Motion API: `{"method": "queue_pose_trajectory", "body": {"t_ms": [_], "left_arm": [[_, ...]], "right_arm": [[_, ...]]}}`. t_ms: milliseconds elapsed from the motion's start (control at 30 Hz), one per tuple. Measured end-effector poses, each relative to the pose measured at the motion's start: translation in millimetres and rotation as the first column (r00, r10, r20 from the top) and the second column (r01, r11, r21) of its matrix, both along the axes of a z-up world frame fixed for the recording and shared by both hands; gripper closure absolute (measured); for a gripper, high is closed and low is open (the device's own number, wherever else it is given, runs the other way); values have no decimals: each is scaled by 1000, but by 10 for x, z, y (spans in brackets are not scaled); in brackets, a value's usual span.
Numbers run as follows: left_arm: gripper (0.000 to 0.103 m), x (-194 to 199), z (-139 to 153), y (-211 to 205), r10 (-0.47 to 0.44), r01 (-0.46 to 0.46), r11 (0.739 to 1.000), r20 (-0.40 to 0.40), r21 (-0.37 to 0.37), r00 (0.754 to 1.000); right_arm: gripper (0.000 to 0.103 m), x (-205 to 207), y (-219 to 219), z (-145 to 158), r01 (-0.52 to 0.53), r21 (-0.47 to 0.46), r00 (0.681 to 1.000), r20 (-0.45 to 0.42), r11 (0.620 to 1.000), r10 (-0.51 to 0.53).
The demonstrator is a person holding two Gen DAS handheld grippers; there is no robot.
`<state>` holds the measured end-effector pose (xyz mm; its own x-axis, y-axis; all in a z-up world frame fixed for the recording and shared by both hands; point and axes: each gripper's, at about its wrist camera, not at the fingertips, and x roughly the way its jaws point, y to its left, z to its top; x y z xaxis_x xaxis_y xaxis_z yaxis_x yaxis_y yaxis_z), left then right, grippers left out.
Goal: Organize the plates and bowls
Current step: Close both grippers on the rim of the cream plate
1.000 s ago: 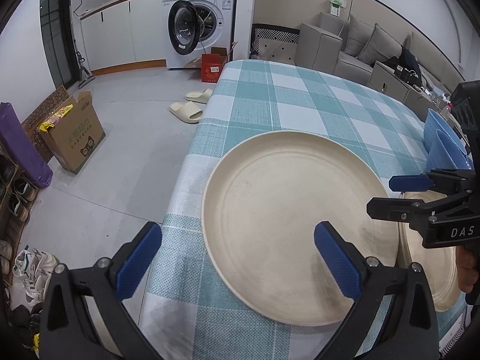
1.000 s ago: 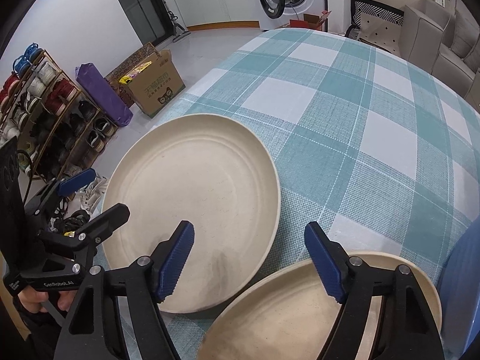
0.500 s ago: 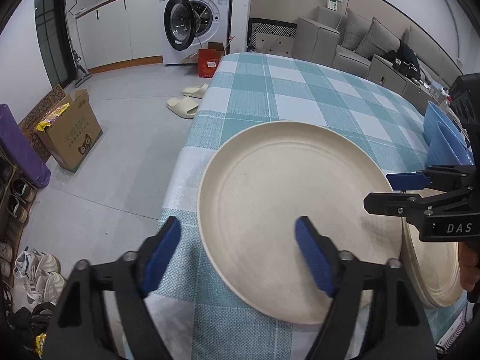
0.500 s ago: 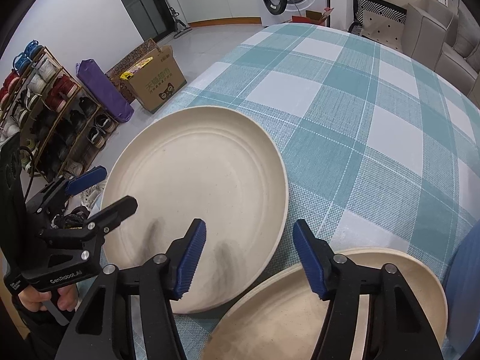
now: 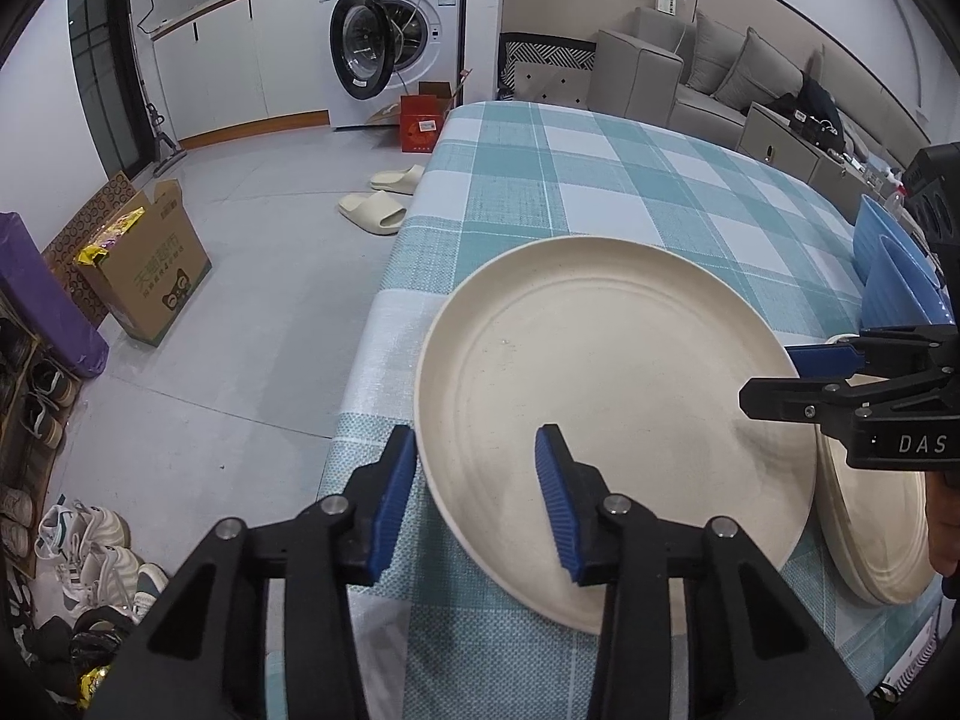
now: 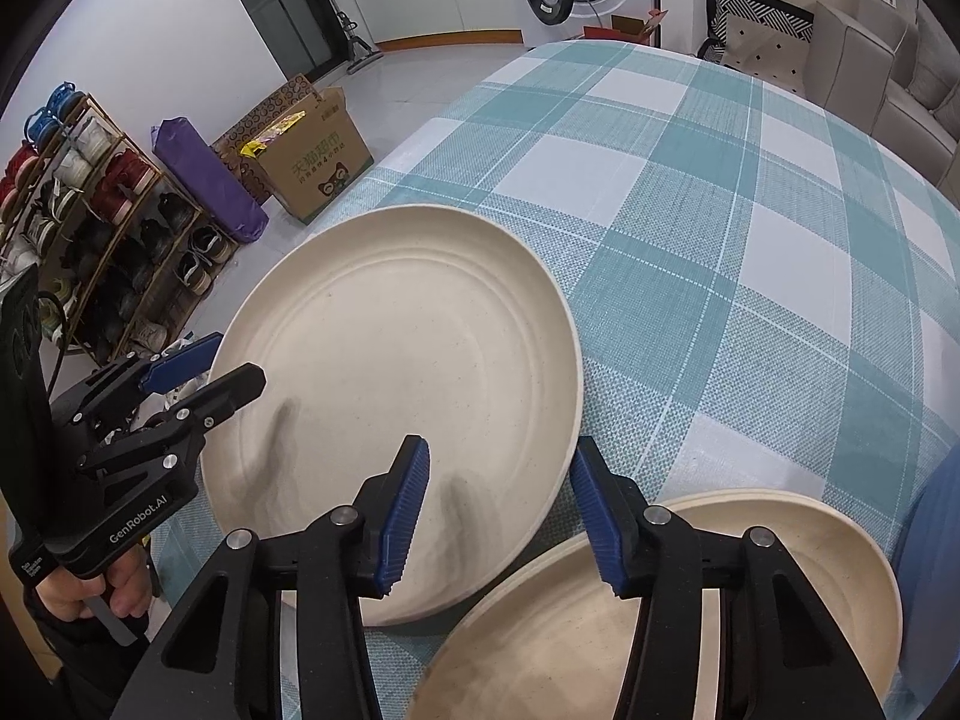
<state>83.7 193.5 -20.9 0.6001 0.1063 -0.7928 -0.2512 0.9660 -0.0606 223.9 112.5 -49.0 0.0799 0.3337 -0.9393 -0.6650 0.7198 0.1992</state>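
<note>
A large cream plate [image 5: 618,396] lies on the teal checked tablecloth [image 5: 600,180]; it also shows in the right wrist view [image 6: 390,396]. My left gripper [image 5: 477,504] is open, its jaws straddling the plate's near left rim. My right gripper [image 6: 498,516] is open, its jaws straddling the plate's right rim. A stack of cream plates [image 6: 690,612] lies just beside it, also in the left wrist view [image 5: 882,528]. Blue bowls [image 5: 894,276] stand behind the stack.
The table's left edge [image 5: 372,324] is close to the plate. On the floor are a cardboard box [image 5: 144,276], slippers [image 5: 384,204], a shoe rack [image 6: 90,228] and a washing machine [image 5: 396,30]. A sofa [image 5: 720,72] stands beyond the table.
Both grippers have narrowed their jaws and moved in over the large plate's rims. The plate lies in the same place.
</note>
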Motion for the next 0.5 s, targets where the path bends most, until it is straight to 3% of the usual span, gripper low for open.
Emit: {"method": "queue_pose_trajectory", "body": {"t_ms": [267,500], "left_arm": [[71,-3,5,7,7,-7,1000,-4,13,1000],[74,-7,16,15,10,-10,1000,-5,17,1000]], "right_arm": [[70,28,-50,6,20,-11,1000,18,1000,-20],[75,25,-61,2,25,-19,999,41,1000,-24]]}}
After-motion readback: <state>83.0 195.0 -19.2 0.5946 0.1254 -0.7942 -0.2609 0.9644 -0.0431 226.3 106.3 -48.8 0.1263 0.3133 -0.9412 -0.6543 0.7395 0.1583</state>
